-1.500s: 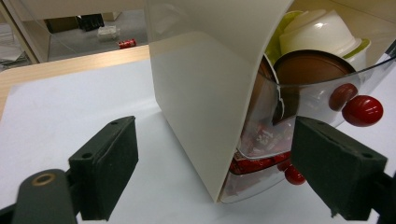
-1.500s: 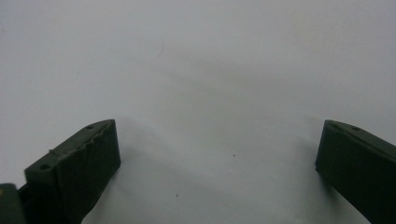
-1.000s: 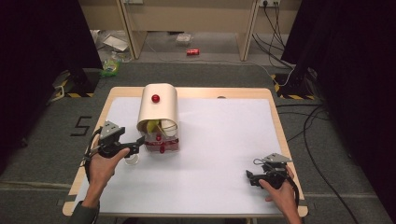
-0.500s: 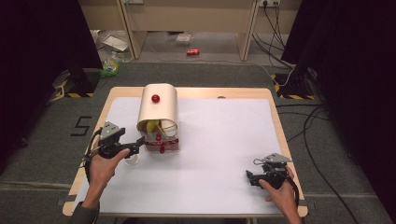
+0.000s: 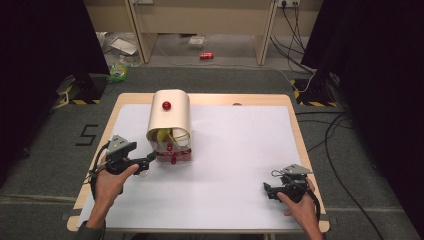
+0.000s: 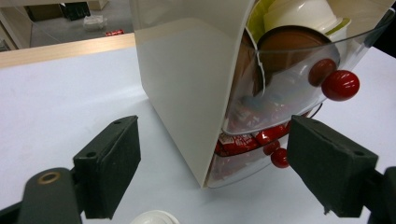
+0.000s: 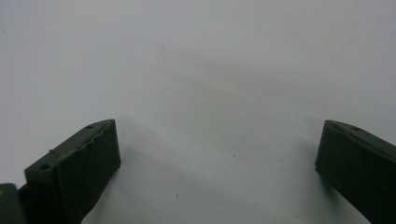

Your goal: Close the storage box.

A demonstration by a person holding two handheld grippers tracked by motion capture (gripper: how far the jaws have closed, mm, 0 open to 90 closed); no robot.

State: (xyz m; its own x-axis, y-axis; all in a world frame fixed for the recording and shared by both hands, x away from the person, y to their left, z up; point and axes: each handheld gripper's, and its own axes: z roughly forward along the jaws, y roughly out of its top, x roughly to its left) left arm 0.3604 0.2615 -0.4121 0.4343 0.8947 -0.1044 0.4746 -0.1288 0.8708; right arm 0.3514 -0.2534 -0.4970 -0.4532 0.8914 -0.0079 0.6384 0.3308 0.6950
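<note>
Between your left gripper's (image 6: 212, 179) parted, just-narrowing jaws stands the bread box's (image 6: 187, 79) corner; closing there could shove it, spilling the bowls (image 6: 299, 18).

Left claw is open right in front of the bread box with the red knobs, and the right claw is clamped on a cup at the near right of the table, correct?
Not quite. The right claw holds nothing: in the right gripper view its jaws stand wide apart over the bare white table. The rest is right: the left claw is open in front of the bread box.
</note>
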